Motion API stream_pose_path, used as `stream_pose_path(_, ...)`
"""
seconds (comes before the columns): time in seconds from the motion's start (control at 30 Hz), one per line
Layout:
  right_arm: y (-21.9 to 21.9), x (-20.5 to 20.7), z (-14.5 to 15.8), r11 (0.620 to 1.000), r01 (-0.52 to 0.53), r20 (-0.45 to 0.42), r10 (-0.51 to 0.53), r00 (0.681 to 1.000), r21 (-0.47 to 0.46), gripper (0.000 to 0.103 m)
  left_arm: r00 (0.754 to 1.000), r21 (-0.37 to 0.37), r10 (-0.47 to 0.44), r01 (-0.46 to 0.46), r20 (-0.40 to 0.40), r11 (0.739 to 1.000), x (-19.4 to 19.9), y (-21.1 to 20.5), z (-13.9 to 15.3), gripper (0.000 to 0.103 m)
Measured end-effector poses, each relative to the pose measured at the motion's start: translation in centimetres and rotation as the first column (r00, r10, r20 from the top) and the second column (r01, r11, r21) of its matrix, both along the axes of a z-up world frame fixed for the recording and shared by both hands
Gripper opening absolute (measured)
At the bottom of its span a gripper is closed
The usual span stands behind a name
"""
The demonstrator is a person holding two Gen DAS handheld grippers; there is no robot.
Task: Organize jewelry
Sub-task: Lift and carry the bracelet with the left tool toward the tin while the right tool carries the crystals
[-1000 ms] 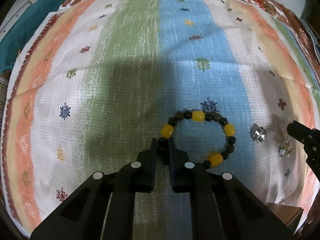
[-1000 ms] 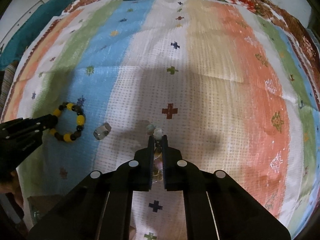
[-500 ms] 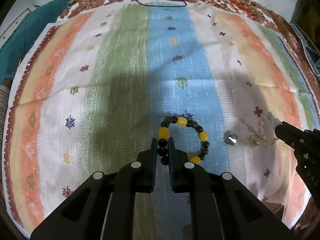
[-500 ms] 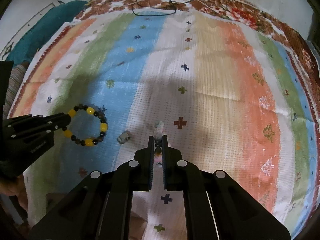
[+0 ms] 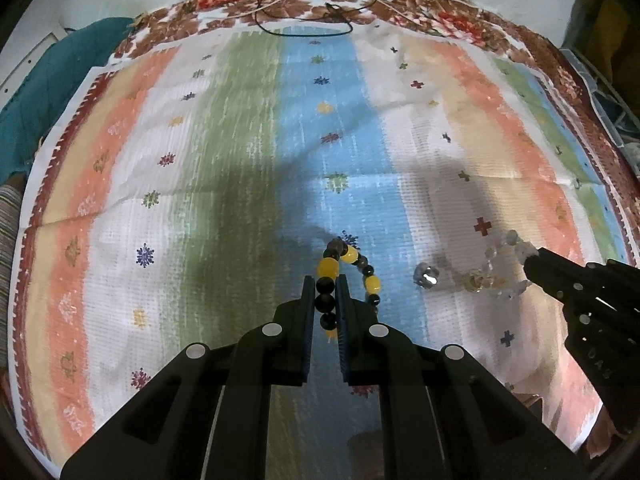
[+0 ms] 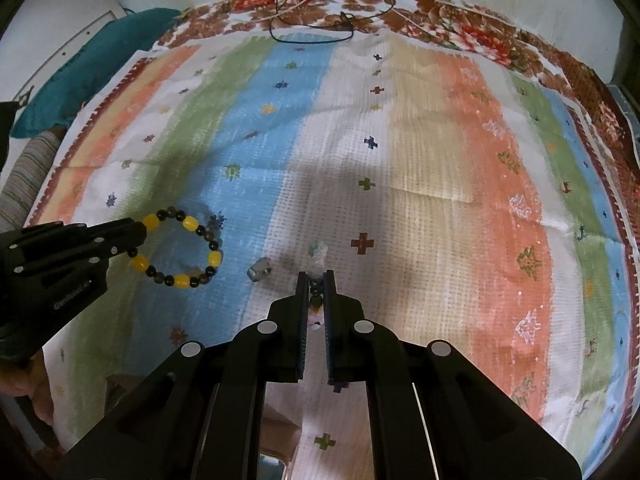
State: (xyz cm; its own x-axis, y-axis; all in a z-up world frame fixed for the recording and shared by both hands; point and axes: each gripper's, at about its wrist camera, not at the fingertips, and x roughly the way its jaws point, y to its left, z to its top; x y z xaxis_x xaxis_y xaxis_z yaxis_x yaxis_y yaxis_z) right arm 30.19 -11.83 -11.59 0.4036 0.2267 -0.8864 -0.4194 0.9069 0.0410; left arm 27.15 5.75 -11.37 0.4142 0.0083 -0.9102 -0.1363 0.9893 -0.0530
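Observation:
A bracelet of yellow and dark beads (image 5: 348, 264) hangs from my left gripper (image 5: 325, 280), which is shut on its dark beads above the striped cloth (image 5: 200, 160). The right wrist view shows that bracelet (image 6: 188, 248) as a full ring at the left gripper's tip (image 6: 136, 236). My right gripper (image 6: 316, 276) is shut on a clear-bead bracelet (image 6: 319, 250) that sticks out past its fingers. In the left wrist view the clear bracelet (image 5: 504, 264) dangles from the right gripper (image 5: 532, 258). A silver ring (image 5: 426, 275) lies on the cloth between the two; the right wrist view has this ring (image 6: 259, 271) too.
A black cord (image 5: 304, 20) lies looped on the floral border at the far edge. A teal cloth (image 6: 80, 68) sits at the far left beside the bed. A brown box corner (image 6: 124, 388) shows below the cloth's near edge, and a hand (image 6: 20, 376) holds the left gripper.
Both grippers have risen from the cloth, each lifting its bracelet. The yellow bracelet now hangs folded from the left gripper instead of lying flat. The silver ring stayed on the cloth.

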Motion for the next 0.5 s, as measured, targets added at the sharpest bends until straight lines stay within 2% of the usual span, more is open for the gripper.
stream_pose_path(0.5, -0.8, -1.4, 1.9, 1.0, 0.015, 0.044, -0.016, 0.999, 0.027, 0.008, 0.998, 0.011, -0.03, 0.03, 0.05, 1.0, -1.5, -1.6, 2.5, 0.01)
